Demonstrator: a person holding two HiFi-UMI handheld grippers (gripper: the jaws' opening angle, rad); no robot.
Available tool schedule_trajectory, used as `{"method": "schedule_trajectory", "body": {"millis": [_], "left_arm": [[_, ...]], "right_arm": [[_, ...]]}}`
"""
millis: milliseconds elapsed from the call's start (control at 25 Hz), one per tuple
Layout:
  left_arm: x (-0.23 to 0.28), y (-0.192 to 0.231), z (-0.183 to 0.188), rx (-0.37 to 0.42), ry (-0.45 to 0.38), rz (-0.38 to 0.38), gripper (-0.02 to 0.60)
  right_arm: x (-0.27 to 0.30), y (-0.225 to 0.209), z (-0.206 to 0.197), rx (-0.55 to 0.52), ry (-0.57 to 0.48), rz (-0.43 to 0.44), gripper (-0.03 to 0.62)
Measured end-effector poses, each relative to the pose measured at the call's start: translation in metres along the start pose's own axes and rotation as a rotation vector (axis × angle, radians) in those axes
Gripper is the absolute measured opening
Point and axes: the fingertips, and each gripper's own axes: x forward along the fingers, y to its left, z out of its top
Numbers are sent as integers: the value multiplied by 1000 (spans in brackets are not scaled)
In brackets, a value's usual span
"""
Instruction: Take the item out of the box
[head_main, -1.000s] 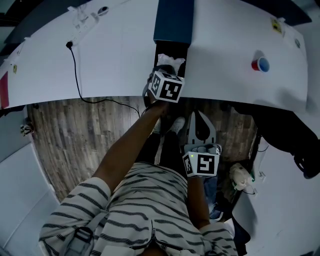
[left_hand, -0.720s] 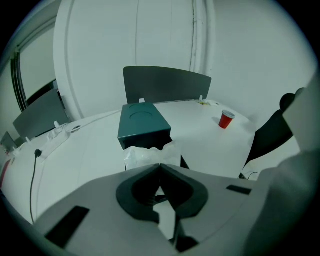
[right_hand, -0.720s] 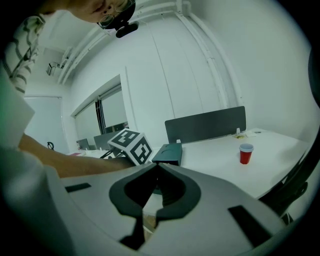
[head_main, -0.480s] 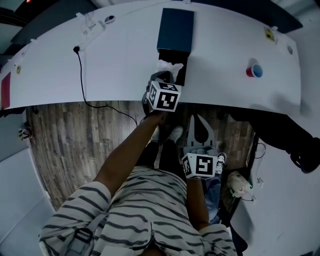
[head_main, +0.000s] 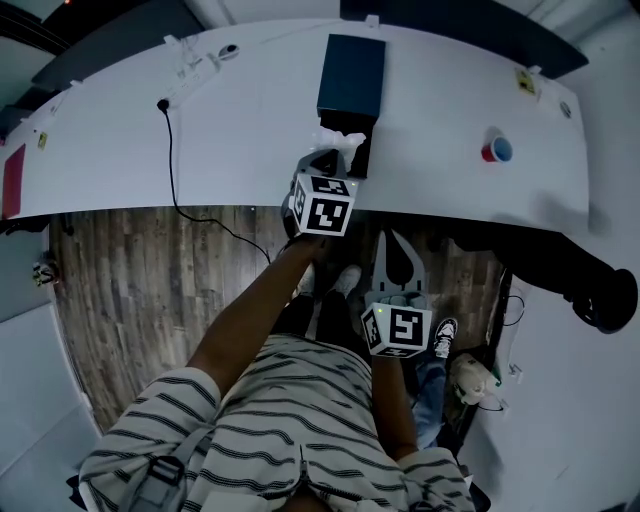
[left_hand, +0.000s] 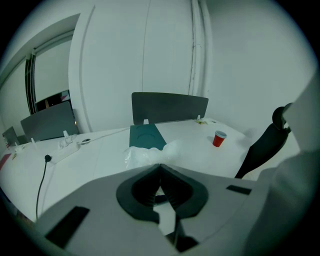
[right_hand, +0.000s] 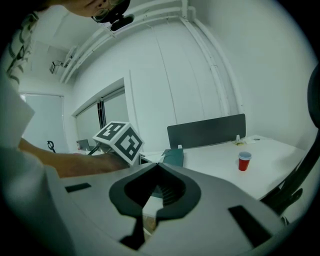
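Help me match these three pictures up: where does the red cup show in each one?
Head view: red cup at upper right, on the white table, right of the dark box.
Left gripper view: red cup right of centre, right of the dark box.
Right gripper view: red cup at right, mid-height, right of the dark box.
Shared landmark: the dark box, left of the cup in every view.

Head view overhead, gripper views low, level, all share box (head_main: 351, 77)
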Motion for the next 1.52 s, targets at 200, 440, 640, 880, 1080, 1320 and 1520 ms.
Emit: {"method": "schedule_trajectory", "body": {"millis": [200, 440, 640, 880, 1080, 1320, 1520], "left_arm": [[-23, -5, 13, 0, -63, -9, 25], [-56, -14, 30, -2, -142, -40, 25], [-78, -19, 38, -1, -181, -50, 25], [-100, -20, 46, 25, -232, -48, 25], [-120, -24, 50, 23, -286, -54, 25], [-143, -31, 59, 39, -347, -56, 25], [-160, -35, 66, 54, -397, -59, 25]], "right_arm": [[-8, 5, 9, -9, -13, 0, 18], [-16, 10, 23, -19, -43, 12, 18], [-22, 15, 34, -26, -63, 21, 18], [-26, 21, 45, -37, -88, 26, 18], [-31, 22, 52, -47, -104, 22, 18], [-36, 19, 64, -55, -128, 15, 18], [-39, 17, 72, -56, -148, 17, 18]]}}
